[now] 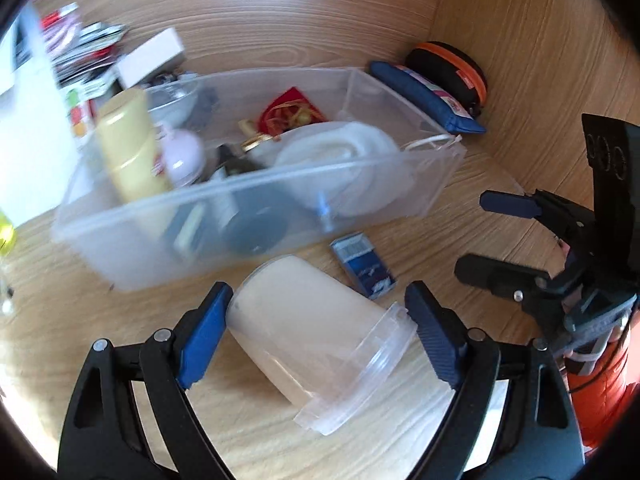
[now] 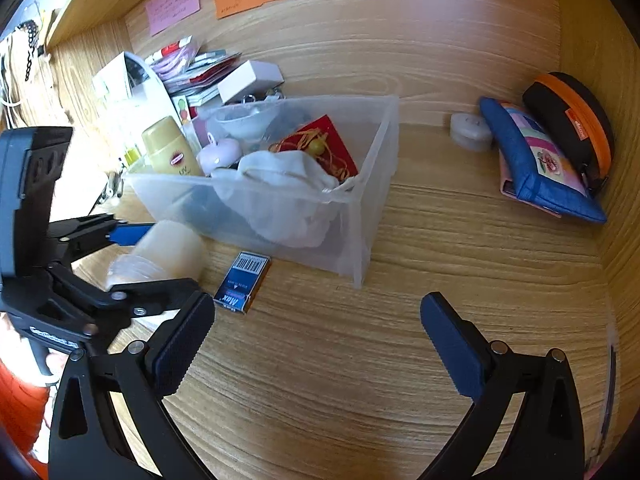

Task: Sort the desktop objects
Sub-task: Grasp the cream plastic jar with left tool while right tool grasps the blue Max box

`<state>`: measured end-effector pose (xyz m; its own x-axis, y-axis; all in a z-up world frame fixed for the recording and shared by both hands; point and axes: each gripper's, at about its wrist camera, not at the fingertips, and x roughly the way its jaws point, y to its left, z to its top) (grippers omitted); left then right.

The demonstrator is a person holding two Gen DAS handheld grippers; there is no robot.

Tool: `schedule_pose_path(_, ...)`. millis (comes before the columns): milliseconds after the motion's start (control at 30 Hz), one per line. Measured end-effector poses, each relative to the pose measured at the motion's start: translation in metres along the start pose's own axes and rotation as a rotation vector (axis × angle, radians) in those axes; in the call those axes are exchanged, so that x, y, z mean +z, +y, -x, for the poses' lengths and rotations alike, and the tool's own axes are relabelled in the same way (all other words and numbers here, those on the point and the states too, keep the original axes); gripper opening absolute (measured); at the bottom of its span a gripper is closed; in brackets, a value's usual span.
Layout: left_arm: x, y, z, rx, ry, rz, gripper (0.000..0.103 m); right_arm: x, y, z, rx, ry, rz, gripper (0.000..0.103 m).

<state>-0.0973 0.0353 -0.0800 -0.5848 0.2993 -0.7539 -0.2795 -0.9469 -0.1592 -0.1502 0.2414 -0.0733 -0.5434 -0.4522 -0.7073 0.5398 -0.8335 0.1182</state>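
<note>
A frosted plastic cup (image 1: 308, 320) with a clear lid lies on its side on the wooden desk, between the fingers of my left gripper (image 1: 320, 320). The left pad (image 1: 208, 328) touches its base and the right pad (image 1: 432, 332) stands a little off its lid, so the gripper is open around it. The cup also shows in the right wrist view (image 2: 168, 252). A clear plastic bin (image 1: 256, 204) behind it holds a yellow bottle (image 1: 128, 148), a white cloth and a red pouch. A small blue box (image 2: 242, 282) lies beside the bin. My right gripper (image 2: 316, 340) is open and empty over bare desk.
A blue pencil pouch (image 2: 536, 164) and a black-and-orange case (image 2: 572, 120) lean at the right wall, with a small white round object (image 2: 470, 130) next to them. Papers and a white box (image 2: 250, 78) are piled behind the bin. Sticky notes hang on the back wall.
</note>
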Motion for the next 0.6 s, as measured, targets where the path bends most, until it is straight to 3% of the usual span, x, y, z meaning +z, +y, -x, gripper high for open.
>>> schedule_pose_path(167, -0.020, 0.019, 0.019, 0.058, -0.015, 0.038, 0.088, 0.001, 0.015, -0.011, 0.027, 0.026, 0.011, 0.101)
schedule_pose_path(267, -0.028, 0.020, 0.026, 0.043, -0.021, 0.007, 0.089, 0.002, 0.030, -0.023, 0.046, 0.049, 0.035, 0.100)
schedule_pose_path(333, -0.030, 0.018, 0.029, 0.038, -0.030, -0.022, 0.090, 0.003, 0.042, -0.033, 0.050, 0.073, 0.062, 0.095)
schedule_pose_path(500, -0.029, 0.021, 0.028, 0.002, -0.029, -0.038, 0.090, 0.004, 0.065, -0.051, 0.031, 0.129, 0.144, 0.061)
schedule_pose_path(600, -0.032, 0.024, 0.025, -0.020, -0.029, -0.049, 0.090, 0.006, 0.073, -0.058, 0.004, 0.138, 0.174, 0.059)
